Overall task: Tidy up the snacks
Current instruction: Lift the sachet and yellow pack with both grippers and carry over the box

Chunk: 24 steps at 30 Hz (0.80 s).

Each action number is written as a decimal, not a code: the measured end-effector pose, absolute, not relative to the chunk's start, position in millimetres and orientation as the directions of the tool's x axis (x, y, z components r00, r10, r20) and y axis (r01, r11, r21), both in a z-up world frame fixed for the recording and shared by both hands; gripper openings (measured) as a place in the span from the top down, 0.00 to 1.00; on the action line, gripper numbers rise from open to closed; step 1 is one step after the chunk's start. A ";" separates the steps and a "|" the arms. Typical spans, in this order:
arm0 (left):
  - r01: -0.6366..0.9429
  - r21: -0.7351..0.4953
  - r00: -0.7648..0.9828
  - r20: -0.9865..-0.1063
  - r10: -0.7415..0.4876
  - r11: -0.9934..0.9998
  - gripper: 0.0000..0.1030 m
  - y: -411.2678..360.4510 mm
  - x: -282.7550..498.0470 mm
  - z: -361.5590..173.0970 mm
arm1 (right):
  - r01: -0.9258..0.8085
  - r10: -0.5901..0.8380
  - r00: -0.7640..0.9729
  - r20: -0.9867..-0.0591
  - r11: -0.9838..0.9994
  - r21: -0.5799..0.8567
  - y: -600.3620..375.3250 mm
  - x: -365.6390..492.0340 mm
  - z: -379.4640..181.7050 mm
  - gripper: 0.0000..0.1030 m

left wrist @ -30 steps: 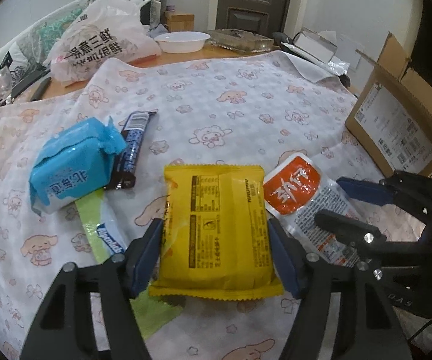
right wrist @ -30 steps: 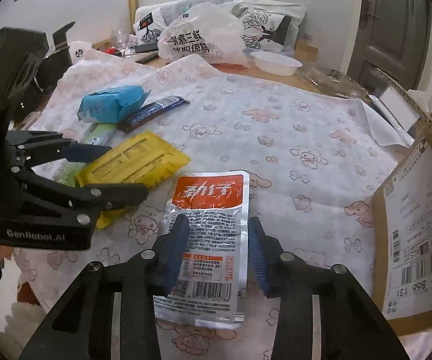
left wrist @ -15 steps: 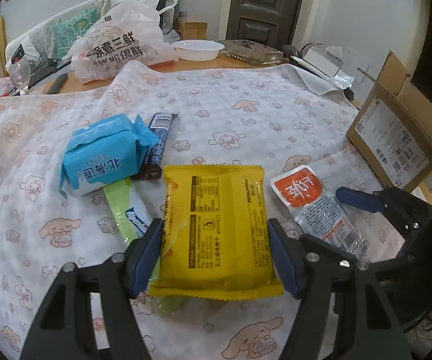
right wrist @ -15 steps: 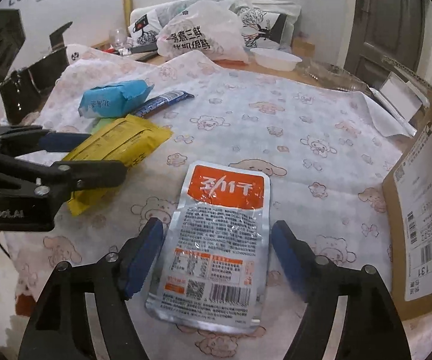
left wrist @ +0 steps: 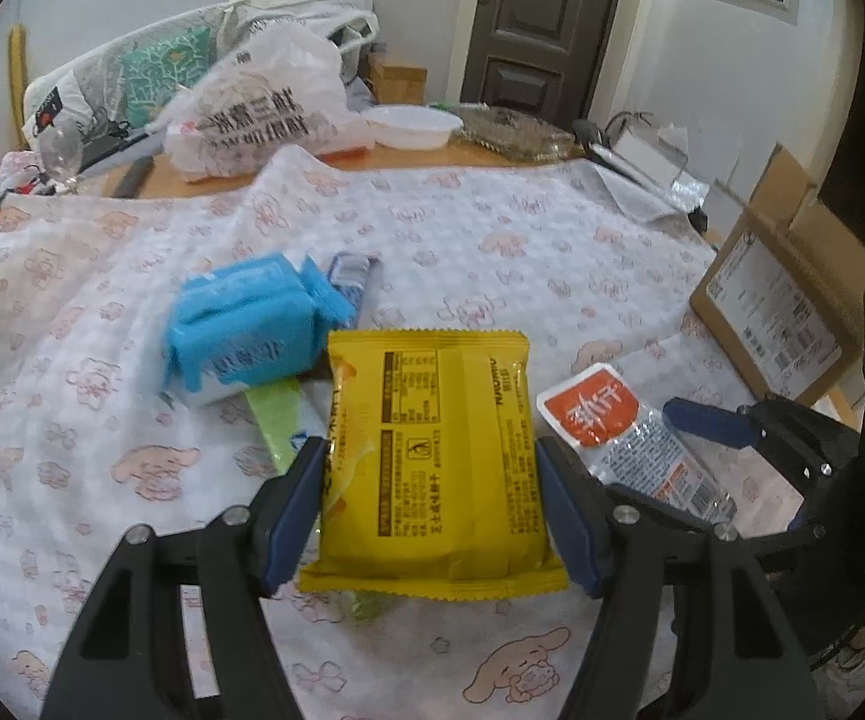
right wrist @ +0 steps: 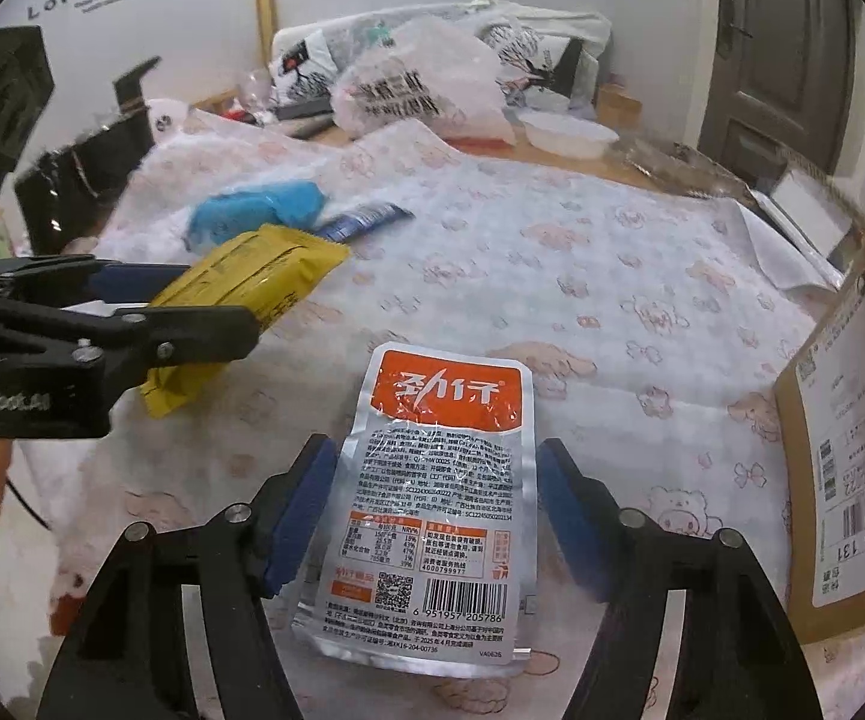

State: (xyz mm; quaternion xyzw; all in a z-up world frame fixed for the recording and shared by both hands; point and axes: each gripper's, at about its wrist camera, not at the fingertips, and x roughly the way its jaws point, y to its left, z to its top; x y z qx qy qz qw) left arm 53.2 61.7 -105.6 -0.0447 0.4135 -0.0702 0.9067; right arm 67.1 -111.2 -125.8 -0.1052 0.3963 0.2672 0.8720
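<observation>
My left gripper (left wrist: 432, 474) is shut on a yellow snack pack (left wrist: 432, 456) and holds it above the table; it also shows in the right wrist view (right wrist: 240, 294). My right gripper (right wrist: 435, 480) is shut on a silver and orange pouch (right wrist: 438, 492), whose edges touch both pads; the pouch also shows in the left wrist view (left wrist: 618, 426). A blue pack (left wrist: 246, 330), a dark blue bar (left wrist: 348, 276) and a green wrapper (left wrist: 279, 420) lie on the patterned cloth (left wrist: 492, 240).
A cardboard box (left wrist: 786, 300) stands at the right table edge, close to my right gripper (right wrist: 852, 420). A white plastic bag (left wrist: 258, 114), a white bowl (left wrist: 411, 126) and a clear tray (left wrist: 510, 126) sit at the far side.
Both grippers have risen and pulled back. The left lifted the yellow pack off the cloth. The right jaws, shut a second ago and wide open half a second ago, have closed onto the pouch.
</observation>
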 end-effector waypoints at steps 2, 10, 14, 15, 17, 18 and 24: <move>0.086 -0.138 0.662 -0.732 -0.160 0.987 0.36 64.2 50.5 -96.8 | -0.566 0.406 0.546 -0.733 0.824 0.034 -109.4 64.7 -114.8 0.37; 0.064 -0.135 0.748 -0.650 -0.137 0.989 0.36 65.9 34.5 -38.4 | -0.602 0.473 0.626 -0.620 0.798 0.001 -116.3 52.9 -51.1 0.37; 0.091 -0.130 0.788 -0.597 -0.151 0.987 0.36 53.0 29.8 1.3 | -0.607 0.506 0.673 -0.539 0.795 -0.012 -133.7 50.2 -12.6 0.37; 0.095 -0.126 0.794 -0.589 -0.152 0.987 0.36 48.9 29.2 8.0 | -0.606 0.509 0.682 -0.525 0.795 -0.016 -137.7 50.8 -6.0 0.37; 0.114 -0.120 0.808 -0.566 -0.162 0.986 0.36 35.1 29.6 25.6 | -0.602 0.513 0.704 -0.491 0.798 -0.028 -151.1 51.4 9.6 0.37; 0.126 -0.118 0.811 -0.559 -0.171 0.985 0.36 28.5 30.0 31.9 | -0.597 0.513 0.713 -0.478 0.802 -0.030 -158.9 52.9 15.6 0.37; 0.240 -0.079 0.799 -0.549 -0.243 0.968 0.36 -41.1 45.0 57.5 | -0.541 0.472 0.765 -0.438 0.840 -0.040 -214.6 62.4 27.8 0.37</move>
